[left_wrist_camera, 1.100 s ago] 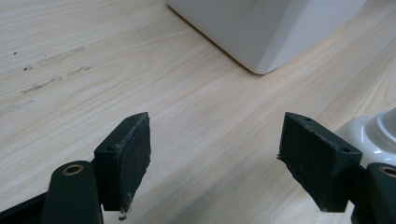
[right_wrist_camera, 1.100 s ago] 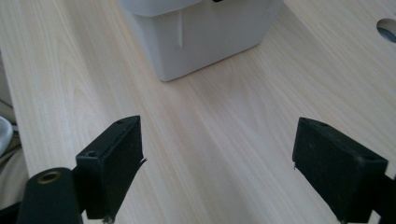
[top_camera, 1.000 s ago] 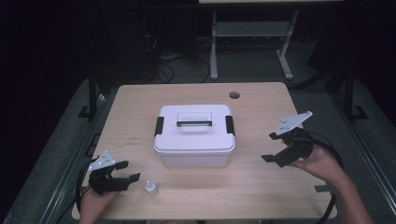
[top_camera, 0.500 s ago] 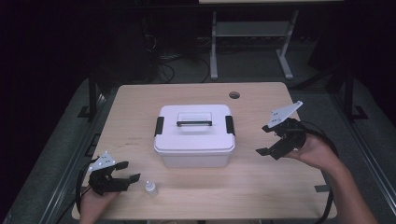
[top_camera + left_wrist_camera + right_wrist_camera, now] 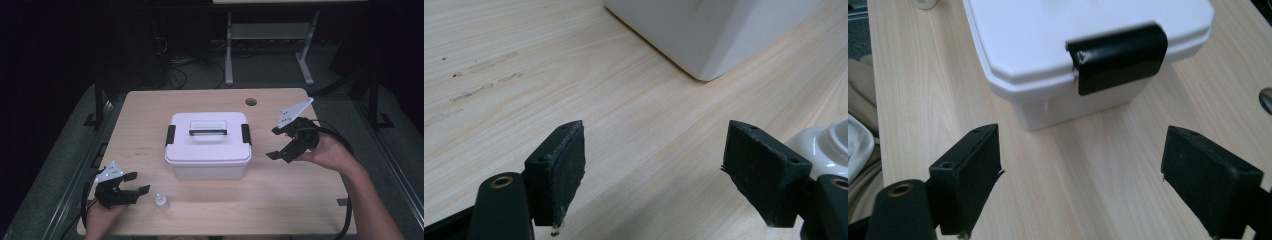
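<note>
A white lidded box point(image 5: 208, 146) with a clear handle and black side latches stands mid-table. Its right latch point(image 5: 1118, 55) faces my right gripper point(image 5: 274, 143), which hovers open just right of the box with nothing between its jaws. A corner of the box point(image 5: 709, 35) lies ahead of my left gripper point(image 5: 134, 183), open near the front left edge. A small white dropper bottle point(image 5: 160, 202) stands just right of the left gripper; its top point(image 5: 831, 145) peeks out behind the right jaw.
The light wooden table point(image 5: 150, 115) has a cable hole point(image 5: 251, 102) at the back right. Faint scuff marks point(image 5: 484, 87) lie on the wood left of the box. Beyond the table are a dark floor, cables and a desk frame point(image 5: 270, 40).
My right gripper has moved left, toward the box's right latch, and dropped a little. The left gripper and the bottle have stayed put.
</note>
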Action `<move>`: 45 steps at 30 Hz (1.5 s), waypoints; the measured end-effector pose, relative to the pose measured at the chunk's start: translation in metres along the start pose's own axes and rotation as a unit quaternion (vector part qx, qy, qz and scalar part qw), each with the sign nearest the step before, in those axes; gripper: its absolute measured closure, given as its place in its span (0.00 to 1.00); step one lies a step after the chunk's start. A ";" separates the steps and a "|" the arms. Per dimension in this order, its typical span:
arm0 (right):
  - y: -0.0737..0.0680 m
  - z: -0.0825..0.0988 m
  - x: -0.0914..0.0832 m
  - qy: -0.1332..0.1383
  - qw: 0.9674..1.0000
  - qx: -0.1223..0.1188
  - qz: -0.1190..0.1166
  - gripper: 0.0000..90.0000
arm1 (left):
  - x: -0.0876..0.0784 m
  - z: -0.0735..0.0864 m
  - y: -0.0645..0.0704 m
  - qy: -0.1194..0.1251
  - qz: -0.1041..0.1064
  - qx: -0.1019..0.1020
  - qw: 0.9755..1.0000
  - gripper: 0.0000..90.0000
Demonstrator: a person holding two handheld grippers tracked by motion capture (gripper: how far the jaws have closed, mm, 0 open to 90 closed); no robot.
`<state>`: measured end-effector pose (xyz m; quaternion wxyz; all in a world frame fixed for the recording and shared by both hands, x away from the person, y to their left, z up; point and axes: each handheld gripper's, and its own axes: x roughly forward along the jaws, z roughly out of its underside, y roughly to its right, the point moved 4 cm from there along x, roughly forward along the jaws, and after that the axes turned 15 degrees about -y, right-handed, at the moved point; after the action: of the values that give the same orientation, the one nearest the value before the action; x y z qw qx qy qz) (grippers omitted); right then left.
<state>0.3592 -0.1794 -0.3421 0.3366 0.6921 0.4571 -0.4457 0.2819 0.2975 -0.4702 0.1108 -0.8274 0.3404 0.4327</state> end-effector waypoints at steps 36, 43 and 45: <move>-0.004 -0.085 0.001 -0.010 0.996 -0.087 -0.019 0.26 | 0.001 -0.001 0.001 -0.004 0.003 0.011 1.000 0.27; -0.003 -0.102 0.004 -0.014 0.994 -0.101 -0.034 0.34 | 0.000 -0.002 0.001 -0.003 0.000 0.013 1.000 0.27; -0.003 -0.107 0.007 -0.015 0.994 -0.102 -0.037 0.35 | 0.000 -0.002 0.001 -0.002 -0.001 0.013 1.000 0.27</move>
<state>0.3906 -0.0827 -0.3082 0.3952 0.6305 0.5203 -0.4190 0.2825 0.2958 -0.4687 0.1224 -0.8256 0.3451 0.4294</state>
